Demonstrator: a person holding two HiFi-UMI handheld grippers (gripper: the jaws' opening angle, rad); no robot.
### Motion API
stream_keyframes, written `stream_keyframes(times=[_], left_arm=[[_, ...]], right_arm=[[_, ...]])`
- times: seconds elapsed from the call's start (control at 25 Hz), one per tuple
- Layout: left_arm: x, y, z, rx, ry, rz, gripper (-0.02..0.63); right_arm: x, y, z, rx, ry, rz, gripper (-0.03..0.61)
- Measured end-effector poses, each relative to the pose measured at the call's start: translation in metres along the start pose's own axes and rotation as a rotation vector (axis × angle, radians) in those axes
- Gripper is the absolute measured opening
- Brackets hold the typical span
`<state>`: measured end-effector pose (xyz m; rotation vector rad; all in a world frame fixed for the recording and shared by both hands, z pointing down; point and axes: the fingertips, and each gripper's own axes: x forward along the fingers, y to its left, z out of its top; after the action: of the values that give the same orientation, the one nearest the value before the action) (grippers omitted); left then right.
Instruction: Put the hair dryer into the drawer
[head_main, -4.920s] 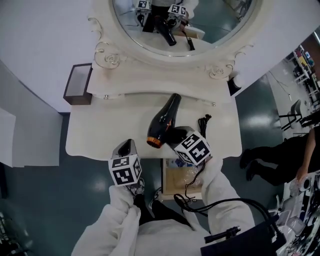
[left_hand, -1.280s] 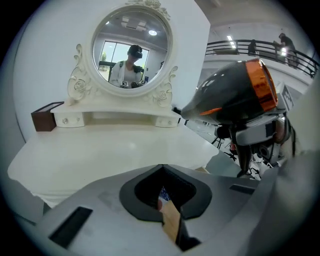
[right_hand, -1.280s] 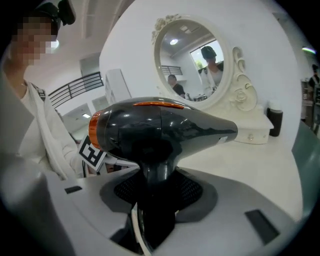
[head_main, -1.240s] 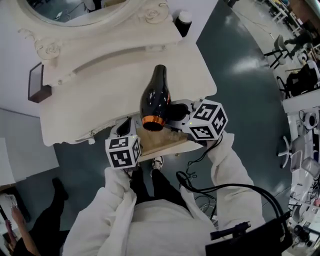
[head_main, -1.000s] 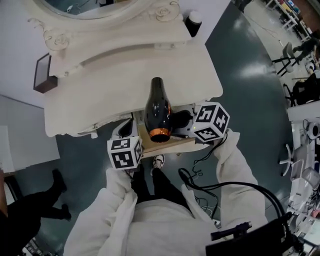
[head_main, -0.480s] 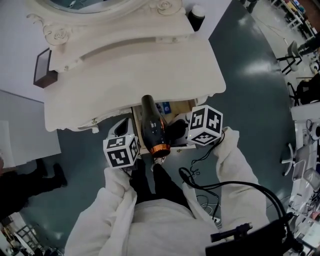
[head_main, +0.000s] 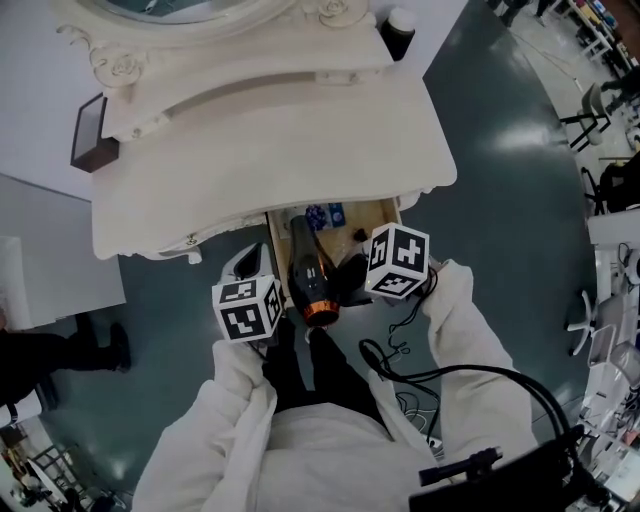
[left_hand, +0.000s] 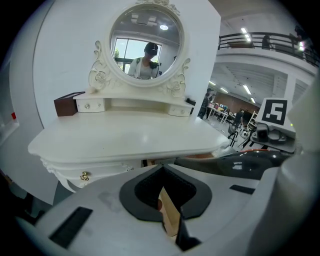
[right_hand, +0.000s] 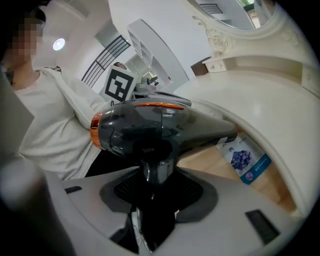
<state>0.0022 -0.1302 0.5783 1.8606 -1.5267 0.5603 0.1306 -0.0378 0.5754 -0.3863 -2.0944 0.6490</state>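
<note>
The glossy black hair dryer with an orange ring (head_main: 308, 275) hangs just over the open wooden drawer (head_main: 378, 213) of the cream dressing table (head_main: 260, 150), its handle clamped in the right gripper (right_hand: 157, 187). Beside it, the left gripper (left_hand: 169, 210) pinches the drawer's thin side wall. This looks like the lowering step. Next, I'd say, the dryer should settle onto the drawer floor, short of the blue packet (right_hand: 245, 159) beyond its nozzle, and the right gripper should then let go.

mirror (head_main: 170, 8): cut by top edge | drawer (head_main: 380, 212): mostly under tabletop (head_main: 270, 140) | blue packet (right_hand: 245, 159): print unreadable, perhaps berries
</note>
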Motion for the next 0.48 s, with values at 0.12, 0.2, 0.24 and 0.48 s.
stream_keyframes(times=[0.12,0.2,0.24,0.48], left_arm=[[0.001,0.000,0.000,0.008,0.002,0.005,-0.005],[0.003,0.001,-0.001,0.008,0.007,0.009,-0.005],[0.004,0.002,-0.003,0.006,0.011,0.010,-0.005],[0.010,0.009,-0.013,0.004,0.043,0.010,-0.005]], right_arm=[[0.006,-0.010,-0.006,0.025,0.025,-0.008,0.229],[0.009,-0.019,-0.007,0.046,0.026,-0.019,0.230],[0.010,-0.025,-0.007,0.058,0.022,-0.029,0.230],[0.025,-0.063,-0.006,0.167,-0.021,-0.145,0.230]])
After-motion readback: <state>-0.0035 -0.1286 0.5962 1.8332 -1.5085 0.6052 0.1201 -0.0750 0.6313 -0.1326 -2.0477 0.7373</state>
